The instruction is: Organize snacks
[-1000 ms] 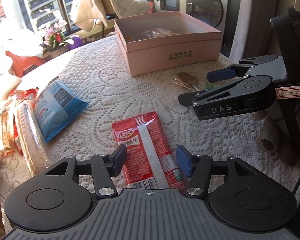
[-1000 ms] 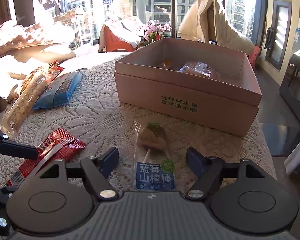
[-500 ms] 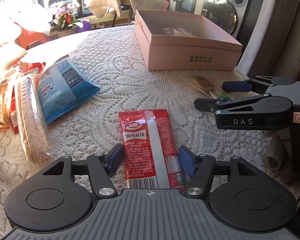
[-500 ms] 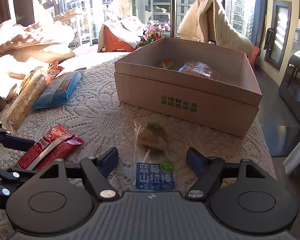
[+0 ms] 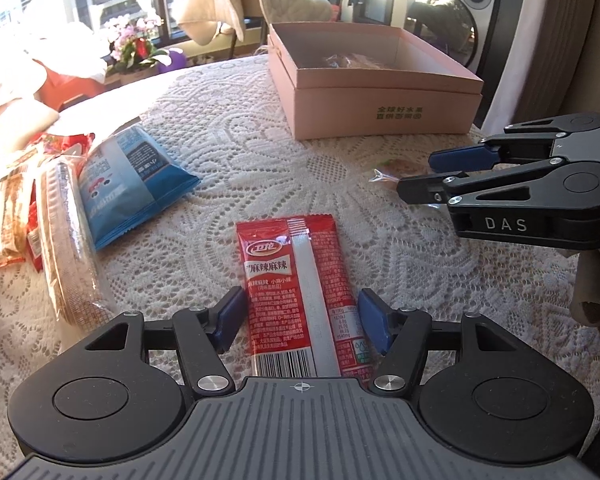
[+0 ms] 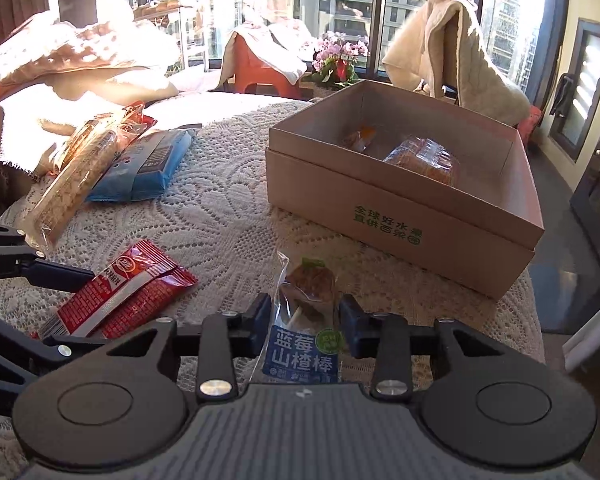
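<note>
Crinkly film hawthorn stick packet point(image 6: 305, 320), light and slippery: my right gripper point(image 6: 305, 322) had just been closing, seemingly pinching its middle; left gripper point(image 5: 298, 320) gaped around the red packet point(image 5: 300, 300).

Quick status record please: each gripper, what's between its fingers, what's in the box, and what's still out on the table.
left gripper: open, straddling the red snack packet, pads clear of it
right gripper: jaws have just been closing on the clear hawthorn stick packet, pads at its edges
box: open, a few wrapped snacks inside
still out: blue packet, long cracker sleeve
</note>
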A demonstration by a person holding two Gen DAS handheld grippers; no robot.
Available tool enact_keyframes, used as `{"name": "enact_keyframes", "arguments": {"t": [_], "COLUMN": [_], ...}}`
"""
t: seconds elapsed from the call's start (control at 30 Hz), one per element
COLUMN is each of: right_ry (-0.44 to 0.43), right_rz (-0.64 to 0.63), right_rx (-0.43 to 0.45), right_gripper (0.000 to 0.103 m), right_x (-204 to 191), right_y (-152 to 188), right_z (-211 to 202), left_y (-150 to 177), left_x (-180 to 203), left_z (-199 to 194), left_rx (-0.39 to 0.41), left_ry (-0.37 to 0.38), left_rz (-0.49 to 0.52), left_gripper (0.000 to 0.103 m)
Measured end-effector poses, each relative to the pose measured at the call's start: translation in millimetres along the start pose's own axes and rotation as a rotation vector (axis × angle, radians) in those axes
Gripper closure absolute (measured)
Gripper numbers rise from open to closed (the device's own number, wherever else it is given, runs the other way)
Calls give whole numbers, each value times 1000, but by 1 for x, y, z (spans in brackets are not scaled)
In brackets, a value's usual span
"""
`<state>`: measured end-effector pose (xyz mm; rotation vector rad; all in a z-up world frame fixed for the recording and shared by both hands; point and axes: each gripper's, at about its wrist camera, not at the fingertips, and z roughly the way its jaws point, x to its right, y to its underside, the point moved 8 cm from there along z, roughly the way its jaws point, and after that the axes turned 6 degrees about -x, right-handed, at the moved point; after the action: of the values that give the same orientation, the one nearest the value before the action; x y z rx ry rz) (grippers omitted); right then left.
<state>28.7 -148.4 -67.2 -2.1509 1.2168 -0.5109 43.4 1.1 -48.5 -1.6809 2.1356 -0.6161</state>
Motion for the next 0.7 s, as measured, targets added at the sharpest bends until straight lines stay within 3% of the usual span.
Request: {"name": "enact_keyframes", "arguments": {"t": [0.07, 0.1, 0.33, 0.37, 0.4, 0.43, 0.5, 0.7], "right_ry": [-13, -23, -35, -36, -36, -38, -42, -43], "right_rz": [-16, -19, -16, -14, -9, -1, 19, 68], "right_rx": [19, 20, 52, 48, 42, 36, 31, -14], "right_gripper": [74, 88, 89, 87, 76, 59, 43, 43], "right_x": [-4, -4, 5, 6, 8, 9, 10, 11], "right_y": [0, 0, -2, -2, -1, 0, 1, -3], "right_z": [-13, -19, -45, -45, -43, -41, -35, -2], "left_y": [1, 1, 3, 4, 4, 5, 6, 8], "left_x": [1, 1, 1, 1, 1, 2, 2, 2], "left_z": [-1, -1, -2, -3, -3, -3, -4, -5], "left_rx": [6, 8, 26, 28, 31, 35, 45, 61], "left_ry": [-7, -7, -15, -15, -15, -15, -15, -17], "left_rz": [-3, -7, -11, -13, -13, -12, -15, -27], "left_gripper": [36, 36, 37, 37, 37, 37, 37, 37]}}
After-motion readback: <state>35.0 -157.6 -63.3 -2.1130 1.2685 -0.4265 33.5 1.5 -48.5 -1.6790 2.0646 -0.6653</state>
